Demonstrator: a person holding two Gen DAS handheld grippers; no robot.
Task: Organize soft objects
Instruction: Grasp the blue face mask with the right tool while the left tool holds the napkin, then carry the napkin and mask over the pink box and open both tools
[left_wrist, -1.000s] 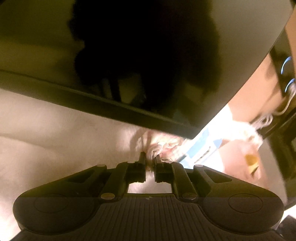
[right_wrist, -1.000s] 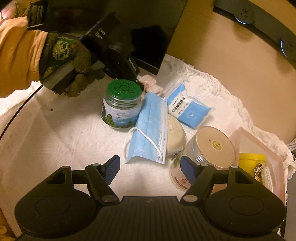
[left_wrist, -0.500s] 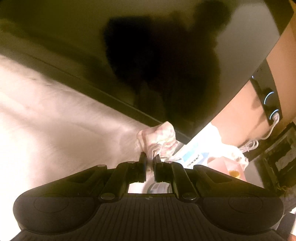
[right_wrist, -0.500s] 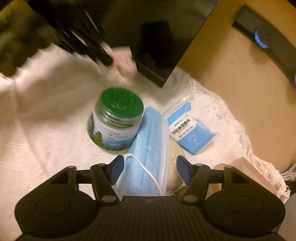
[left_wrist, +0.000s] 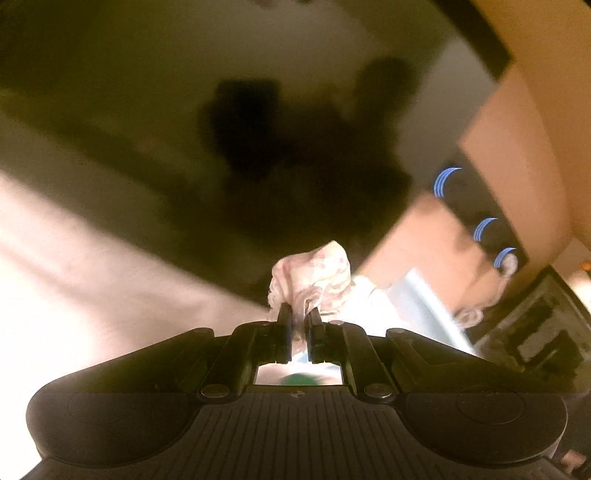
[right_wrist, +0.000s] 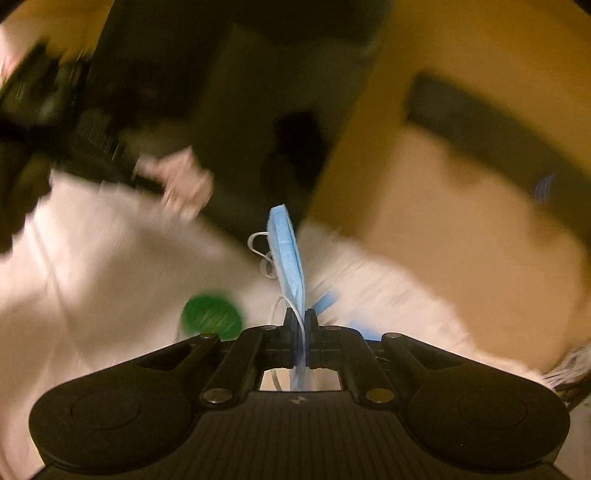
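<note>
Blue mask stands on edge between the fingers of the right tongs, which are clenched on it; its white ear loops dangle on the left side, and it is lifted above the white cloth that covers the worktop. Below and to the left sits a jar's green lid, blurred. Farther left, the left tongs appear as a dark blur gripping a pale pink cloth.

From the left wrist camera, the left tongs are clenched on that pink cloth, a crumpled bundle with small reddish spots, held up in front of a dark monitor. The white cloth lies below on the left. To the right, a black power strip shows blue glowing arcs against a tan wall. Both views are smeared by motion.
</note>
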